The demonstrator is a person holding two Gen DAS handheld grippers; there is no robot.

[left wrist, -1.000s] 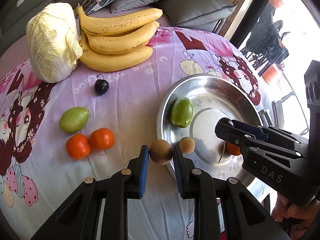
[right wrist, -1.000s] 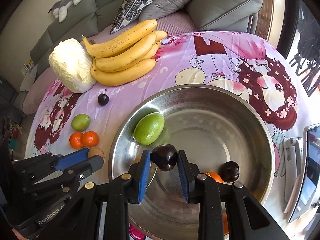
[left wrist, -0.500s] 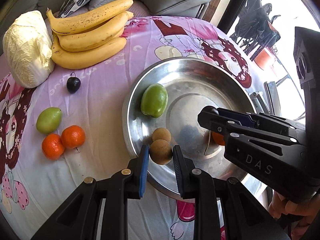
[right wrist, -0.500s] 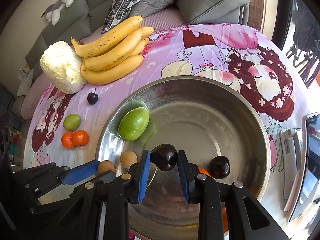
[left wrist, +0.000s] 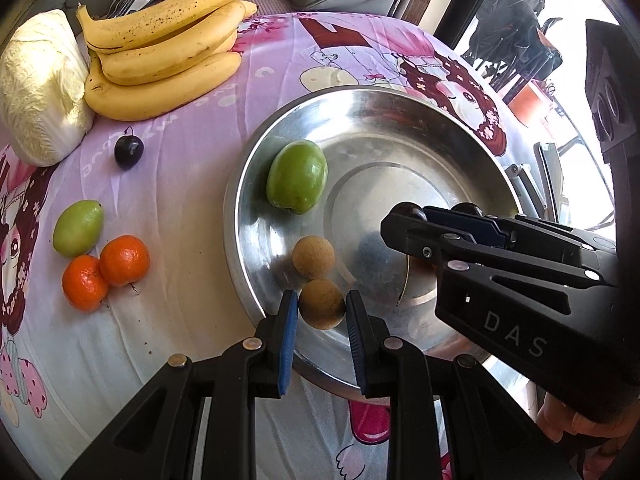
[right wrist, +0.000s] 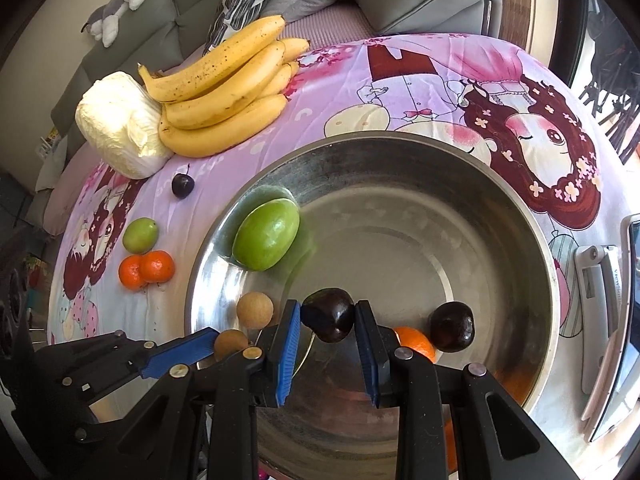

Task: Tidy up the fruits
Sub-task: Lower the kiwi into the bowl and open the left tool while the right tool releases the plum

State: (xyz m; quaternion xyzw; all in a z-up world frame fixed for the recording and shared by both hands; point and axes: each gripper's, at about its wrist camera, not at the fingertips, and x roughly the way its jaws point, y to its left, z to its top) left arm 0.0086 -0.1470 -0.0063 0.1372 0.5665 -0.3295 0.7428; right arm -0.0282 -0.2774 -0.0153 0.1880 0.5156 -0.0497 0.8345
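In the left wrist view, the left gripper (left wrist: 321, 312) is clenched on a small brown round fruit (left wrist: 322, 303) and holds it just over the near inner slope of the steel bowl (left wrist: 420, 108). A second brown fruit (left wrist: 313, 257) lies in the bowl, touching or almost touching the held one, and a big green fruit (left wrist: 297, 176) rests higher on the left slope. On the tablecloth (left wrist: 192, 200) remain a smaller green fruit (left wrist: 78, 227), two mandarins (left wrist: 106, 270), a dark plum with stem (left wrist: 128, 151), the bananas (left wrist: 164, 48) and a cabbage (left wrist: 38, 88). The risk here, I think, is that the released fruit rolls down the slope and knocks its neighbour, or that it is let go too near the rim and escapes. In the right wrist view, the right gripper (right wrist: 328, 320) is grasping a dark plum (right wrist: 329, 319) above the bowl floor; another dark plum (right wrist: 453, 326) and an orange fruit (right wrist: 414, 340) lie just to the right, partly behind the finger. The left gripper (right wrist: 224, 343) enters from the lower left, very near. Because both tools work over the same corner of the bowl, they could bump each other, and a plum dropped from a height may bruise or bounce on the metal.
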